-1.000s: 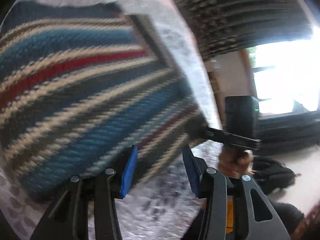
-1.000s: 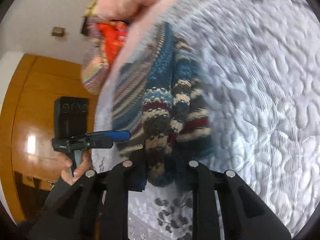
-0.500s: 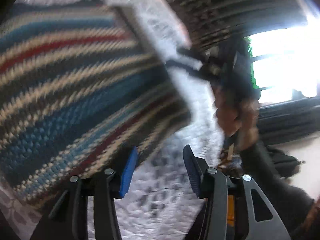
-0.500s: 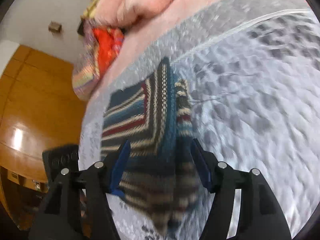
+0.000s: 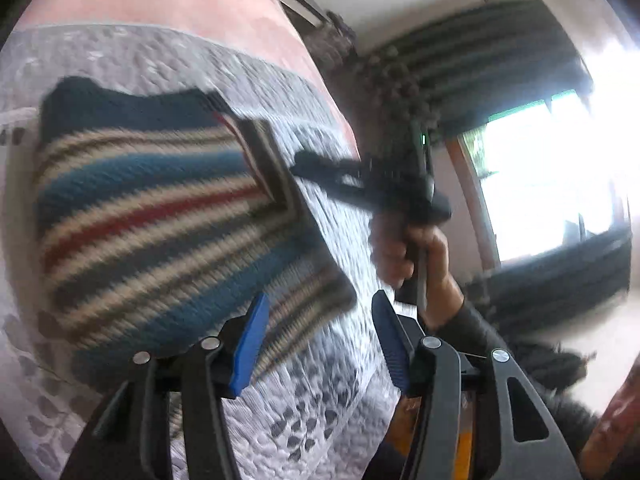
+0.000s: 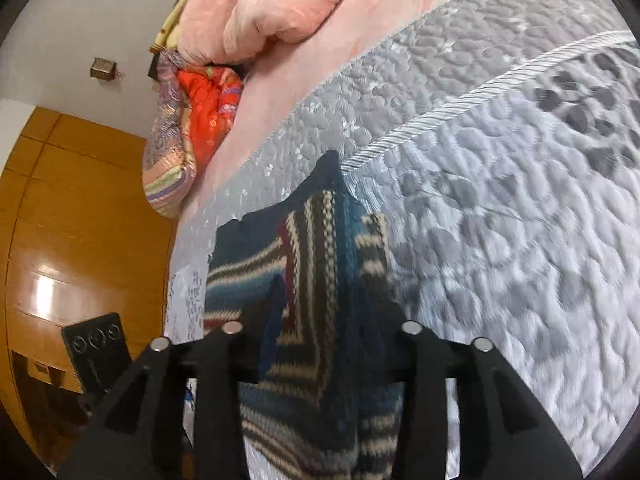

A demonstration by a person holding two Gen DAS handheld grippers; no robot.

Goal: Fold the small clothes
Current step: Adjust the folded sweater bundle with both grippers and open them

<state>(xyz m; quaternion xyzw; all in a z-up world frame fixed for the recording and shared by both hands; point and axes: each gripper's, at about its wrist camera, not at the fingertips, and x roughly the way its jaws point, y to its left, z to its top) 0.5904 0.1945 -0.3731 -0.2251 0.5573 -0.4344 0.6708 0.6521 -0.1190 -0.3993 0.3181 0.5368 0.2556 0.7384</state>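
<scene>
Compared with 0.5 s ago, the left wrist view has drawn back and up: the striped knit sweater [image 5: 160, 216] now shows whole, with its dark navy top edge in sight, where before it filled the left of the frame. The right gripper [image 5: 316, 170] has shifted from above the sweater's corner to its right edge, held by a hand [image 5: 416, 256] in a dark sleeve. In the right wrist view the blue pads seen 0.5 s ago spread wide are now dark and blurred, hidden against the knit.

No brand or writing can be read in either view; a small green light glows on the right gripper's body.

The sweater lies flat on the grey quilted bedspread [image 5: 312, 408], folded, with blue, cream, red and dark stripes. The left gripper [image 5: 316, 344] hovers at its near right corner, its 2 blue pads [image 5: 250, 344] spread apart and gripping nothing; the left pad overlaps the knit's edge, the right pad is over bare quilt.

In the right wrist view the sweater [image 6: 304, 280] runs up between the right gripper's [image 6: 320, 320] fingers, with a folded sleeve along its right side. Whether that claw pinches the fabric I cannot tell. Pink bedding [image 6: 280, 4] and an orange patterned cushion [image 6: 192, 128] lie beyond.
</scene>
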